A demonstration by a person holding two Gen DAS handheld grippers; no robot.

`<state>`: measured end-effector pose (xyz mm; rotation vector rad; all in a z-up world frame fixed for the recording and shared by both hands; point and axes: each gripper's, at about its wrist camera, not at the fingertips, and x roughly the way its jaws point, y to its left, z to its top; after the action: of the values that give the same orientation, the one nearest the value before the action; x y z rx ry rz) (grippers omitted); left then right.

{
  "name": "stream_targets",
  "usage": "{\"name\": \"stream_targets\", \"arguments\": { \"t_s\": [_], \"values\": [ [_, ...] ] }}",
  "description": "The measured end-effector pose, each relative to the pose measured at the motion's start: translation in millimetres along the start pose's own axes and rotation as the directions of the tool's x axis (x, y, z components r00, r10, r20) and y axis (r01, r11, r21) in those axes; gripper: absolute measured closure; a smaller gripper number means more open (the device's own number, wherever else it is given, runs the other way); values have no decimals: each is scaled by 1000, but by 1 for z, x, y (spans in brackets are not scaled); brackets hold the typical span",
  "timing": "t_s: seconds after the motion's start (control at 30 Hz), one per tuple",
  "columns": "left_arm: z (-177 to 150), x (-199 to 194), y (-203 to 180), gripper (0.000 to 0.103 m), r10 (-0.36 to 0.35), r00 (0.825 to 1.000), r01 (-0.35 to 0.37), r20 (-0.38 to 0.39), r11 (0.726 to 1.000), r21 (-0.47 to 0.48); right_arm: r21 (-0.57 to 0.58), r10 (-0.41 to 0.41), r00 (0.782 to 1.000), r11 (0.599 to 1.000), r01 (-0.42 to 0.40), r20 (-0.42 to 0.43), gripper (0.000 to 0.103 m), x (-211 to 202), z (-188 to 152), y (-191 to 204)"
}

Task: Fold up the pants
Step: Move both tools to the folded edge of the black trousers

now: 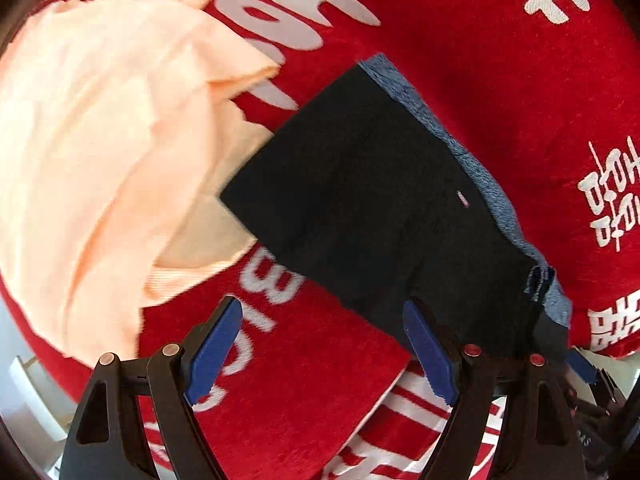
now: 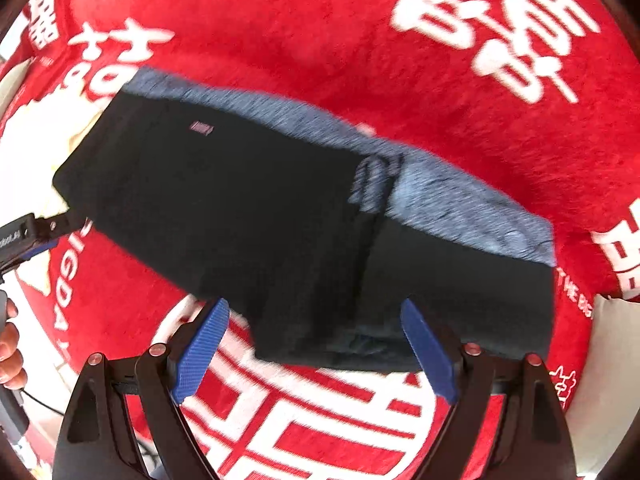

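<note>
Black pants (image 1: 372, 204) with a blue-grey heathered waistband (image 1: 460, 148) lie folded flat on a red blanket. In the left wrist view my left gripper (image 1: 324, 344) is open and empty, just short of the pants' near edge. In the right wrist view the pants (image 2: 248, 216) fill the middle, waistband (image 2: 440, 200) on the far side. My right gripper (image 2: 316, 340) is open, its blue pads (image 2: 428, 348) wide apart, over the pants' near edge. The left gripper's tip (image 2: 36, 232) shows at the left edge there.
A peach garment (image 1: 92, 140) lies crumpled left of the pants, partly under their corner. The red blanket (image 2: 340, 32) with white lettering covers the whole surface. A hand (image 2: 8, 340) is at the far left of the right wrist view.
</note>
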<state>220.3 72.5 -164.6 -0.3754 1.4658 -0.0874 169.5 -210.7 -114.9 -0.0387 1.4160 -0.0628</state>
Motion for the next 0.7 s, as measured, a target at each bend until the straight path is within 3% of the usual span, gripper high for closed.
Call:
{"name": "stream_targets", "arguments": {
  "t_s": [0.17, 0.5, 0.7],
  "values": [
    [3, 19, -7, 20, -33, 999, 33, -41, 999, 0, 71, -22, 999, 997, 25, -38, 13, 17, 2, -26],
    [11, 24, -28, 20, -57, 998, 57, -2, 998, 6, 134, 38, 995, 991, -26, -88, 13, 41, -14, -43],
    [13, 31, -29, 20, -73, 997, 74, 32, 996, -45, 143, 65, 994, 988, -53, -86, 10, 49, -18, -44]
  ]
}}
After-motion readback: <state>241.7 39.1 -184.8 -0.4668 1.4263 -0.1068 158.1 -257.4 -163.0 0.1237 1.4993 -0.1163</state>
